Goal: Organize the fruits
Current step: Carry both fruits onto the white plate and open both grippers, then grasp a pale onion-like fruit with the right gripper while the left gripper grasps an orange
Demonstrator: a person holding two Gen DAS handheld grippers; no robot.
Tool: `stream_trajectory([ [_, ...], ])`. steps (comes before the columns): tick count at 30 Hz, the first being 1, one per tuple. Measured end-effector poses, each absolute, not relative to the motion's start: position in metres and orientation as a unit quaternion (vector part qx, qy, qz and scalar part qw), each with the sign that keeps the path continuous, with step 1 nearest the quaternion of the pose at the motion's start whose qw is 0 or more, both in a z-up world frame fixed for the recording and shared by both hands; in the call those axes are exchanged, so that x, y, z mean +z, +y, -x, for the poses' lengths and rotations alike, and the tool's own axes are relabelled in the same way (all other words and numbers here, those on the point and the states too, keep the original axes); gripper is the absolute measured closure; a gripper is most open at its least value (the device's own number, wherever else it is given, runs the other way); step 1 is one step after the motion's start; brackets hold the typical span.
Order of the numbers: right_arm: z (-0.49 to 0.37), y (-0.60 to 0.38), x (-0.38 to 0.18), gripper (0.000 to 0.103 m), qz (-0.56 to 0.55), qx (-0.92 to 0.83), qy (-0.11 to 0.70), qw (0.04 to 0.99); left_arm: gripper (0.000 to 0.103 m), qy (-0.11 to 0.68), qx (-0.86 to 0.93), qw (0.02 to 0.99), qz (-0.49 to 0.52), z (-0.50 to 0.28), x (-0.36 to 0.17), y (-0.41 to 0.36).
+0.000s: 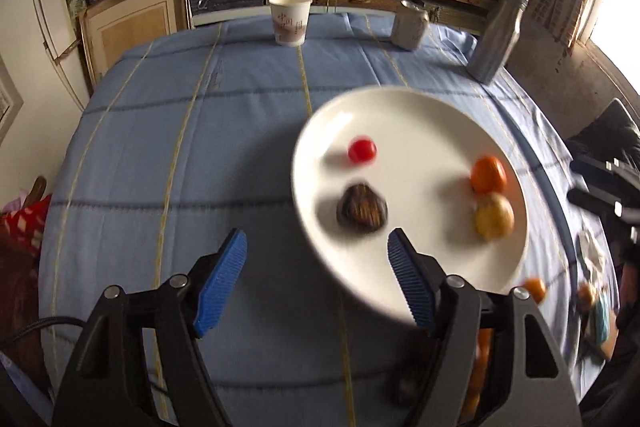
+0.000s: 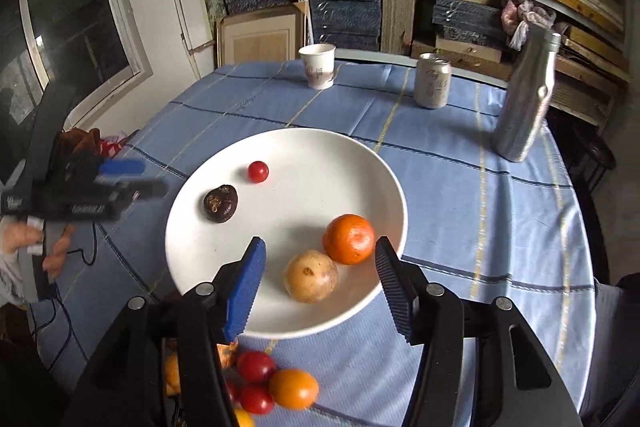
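Observation:
A white plate (image 2: 372,163) (image 1: 404,111) on the blue tablecloth holds a red cherry tomato (image 2: 258,171) (image 1: 362,149), a dark brown fruit (image 2: 221,203) (image 1: 362,213), an orange (image 2: 349,238) (image 1: 488,174) and a yellowish round fruit (image 2: 311,275) (image 1: 494,215). My right gripper (image 2: 320,267) stands open above the plate's near side, the yellowish fruit and orange showing between its fingers, untouched. My left gripper (image 1: 318,249) (image 2: 120,179) is open and empty at the plate's left edge. Loose red tomatoes (image 2: 256,365) and an orange fruit (image 2: 293,388) lie on the cloth in front of the plate.
At the table's far side stand a paper cup (image 2: 318,65) (image 1: 290,19), a drink can (image 2: 432,79) (image 1: 410,26) and a silver bottle (image 2: 527,99) (image 1: 498,35). Shelves of boxes fill the back wall. A hand (image 2: 24,239) holds the left gripper; a cable runs over the cloth.

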State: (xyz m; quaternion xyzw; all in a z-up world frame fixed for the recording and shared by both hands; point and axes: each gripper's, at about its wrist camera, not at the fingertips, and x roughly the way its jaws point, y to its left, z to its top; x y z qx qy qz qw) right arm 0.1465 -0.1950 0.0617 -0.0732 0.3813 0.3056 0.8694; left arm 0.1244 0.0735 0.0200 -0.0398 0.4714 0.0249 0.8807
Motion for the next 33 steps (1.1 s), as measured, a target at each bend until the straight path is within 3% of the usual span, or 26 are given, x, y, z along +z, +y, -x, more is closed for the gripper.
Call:
stream_trajectory([
  [10, -0.094, -0.269, 0.041, 0.045, 0.080, 0.271, 0.425, 0.860, 0.031, 0.535, -0.012, 0.844, 0.046, -0.017, -0.020, 0.013],
  [12, -0.084, -0.287, 0.034, 0.045, 0.081, 0.263, 0.436, 0.857, 0.026, 0.537, -0.016, 0.843, 0.043, -0.007, -0.023, 0.003],
  [21, -0.058, -0.348, -0.002, 0.045, 0.086, 0.228, 0.487, 0.839, 0.024, 0.533, 0.003, 0.845, 0.042, -0.003, -0.030, -0.020],
  [28, -0.066, -0.331, -0.021, 0.045, 0.095, 0.264, 0.503, 0.818, 0.024, 0.541, 0.024, 0.839, 0.044, -0.003, -0.037, -0.024],
  [33, -0.073, -0.329, -0.031, 0.060, 0.098, 0.267, 0.513, 0.810, 0.022, 0.544, 0.034, 0.837, 0.051, 0.000, -0.039, -0.022],
])
